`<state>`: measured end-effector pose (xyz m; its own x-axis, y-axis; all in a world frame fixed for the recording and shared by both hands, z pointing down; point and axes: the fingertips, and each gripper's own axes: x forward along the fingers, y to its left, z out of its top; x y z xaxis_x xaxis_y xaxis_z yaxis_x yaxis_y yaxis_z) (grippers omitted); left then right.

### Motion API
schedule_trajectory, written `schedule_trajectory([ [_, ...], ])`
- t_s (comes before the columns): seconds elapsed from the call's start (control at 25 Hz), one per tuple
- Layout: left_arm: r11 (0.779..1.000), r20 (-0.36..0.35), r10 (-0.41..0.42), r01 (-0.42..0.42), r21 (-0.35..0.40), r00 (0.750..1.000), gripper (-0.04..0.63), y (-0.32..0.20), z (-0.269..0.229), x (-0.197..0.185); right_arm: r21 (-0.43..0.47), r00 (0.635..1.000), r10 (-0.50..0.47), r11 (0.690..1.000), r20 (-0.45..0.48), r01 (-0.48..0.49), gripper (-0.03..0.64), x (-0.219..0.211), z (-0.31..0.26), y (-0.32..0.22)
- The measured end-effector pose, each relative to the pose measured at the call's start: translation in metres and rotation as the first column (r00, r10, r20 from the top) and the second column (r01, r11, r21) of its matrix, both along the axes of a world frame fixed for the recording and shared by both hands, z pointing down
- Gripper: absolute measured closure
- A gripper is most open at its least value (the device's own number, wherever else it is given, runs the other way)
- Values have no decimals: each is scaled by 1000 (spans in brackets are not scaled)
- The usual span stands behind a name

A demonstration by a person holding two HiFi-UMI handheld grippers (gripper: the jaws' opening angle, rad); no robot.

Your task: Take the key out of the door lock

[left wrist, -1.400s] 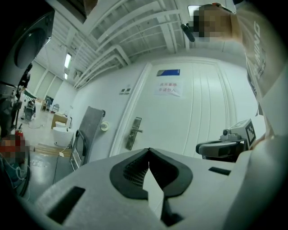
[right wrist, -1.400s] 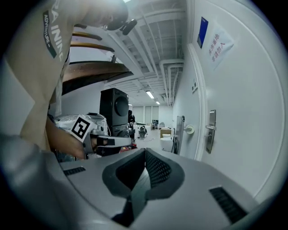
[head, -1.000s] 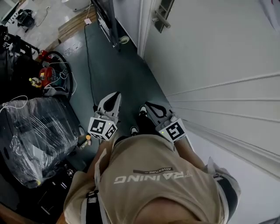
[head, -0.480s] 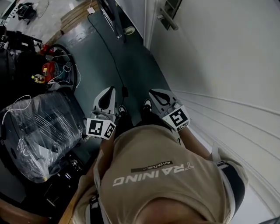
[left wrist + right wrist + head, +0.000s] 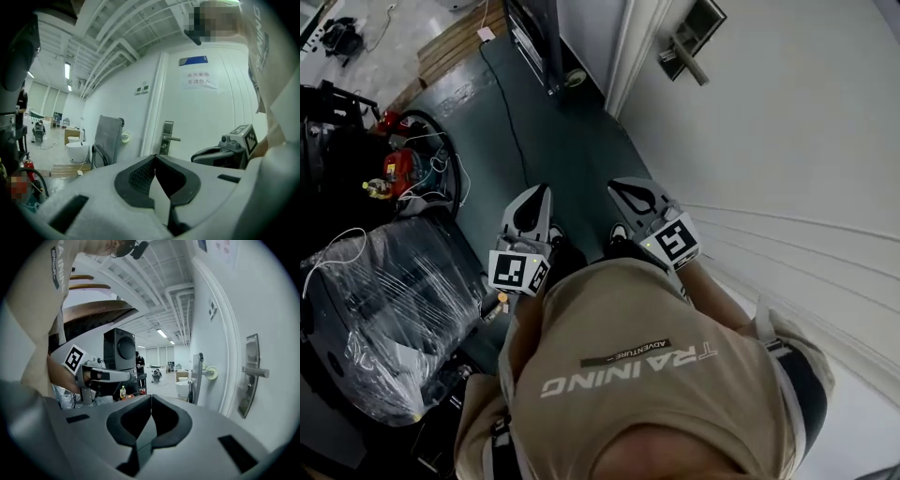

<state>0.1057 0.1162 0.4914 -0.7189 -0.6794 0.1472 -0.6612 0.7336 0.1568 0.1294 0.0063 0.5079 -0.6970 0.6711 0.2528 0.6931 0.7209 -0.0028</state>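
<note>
Left gripper (image 5: 154, 159) pressed together on nothing, right gripper (image 5: 151, 399) the same, both low by the person's waist. Well ahead stands the white door (image 5: 787, 141), its lock plate (image 5: 250, 380) under the lever handle (image 5: 257, 372). Key's too small to spot; likely light, stiff metal, so pinch its flat head.

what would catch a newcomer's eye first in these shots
The left gripper and right gripper are held side by side over the dark floor, jaws together, holding nothing. Up ahead, the metal door handle sticks out of the white door at upper right; a plastic-wrapped bundle sits at far left.
</note>
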Motion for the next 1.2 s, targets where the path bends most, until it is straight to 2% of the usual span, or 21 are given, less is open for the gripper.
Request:
schedule_trajectory([
  [0.12,1000,46,15,-16,27,999,586,40,-17,-17,-31,1000,13,999,7,-12,603,-5,-20,47],
  [0.24,999,73,6,-9,51,997,586,84,-24,-37,-7,1000,1,1000,21,-1,603,-19,-23,93],
  [0.4,999,40,19,-21,42,999,586,131,-3,-62,59,997,25,998,80,-30,603,-48,-24,139],
  [0.52,999,-2,31,-31,36,1000,586,153,9,-80,67,996,28,997,85,-33,603,-63,-27,169],
  [0.6,998,22,45,-46,38,999,586,162,5,-91,56,995,26,998,92,-31,603,-71,-34,180],
  [0.68,997,42,52,-54,48,998,586,167,2,-104,64,993,35,997,116,-43,603,-84,-42,183],
  [0.84,995,-10,46,-44,93,999,586,167,11,-127,69,991,76,994,113,-84,603,-105,-43,173],
  [1.08,999,-4,43,-43,21,999,586,161,-1,-166,-20,987,160,987,-22,-160,603,-139,-14,146],
  [1.2,999,-4,41,-42,-29,999,586,155,-8,-192,-60,985,167,984,-34,-169,603,-174,-9,134],
])
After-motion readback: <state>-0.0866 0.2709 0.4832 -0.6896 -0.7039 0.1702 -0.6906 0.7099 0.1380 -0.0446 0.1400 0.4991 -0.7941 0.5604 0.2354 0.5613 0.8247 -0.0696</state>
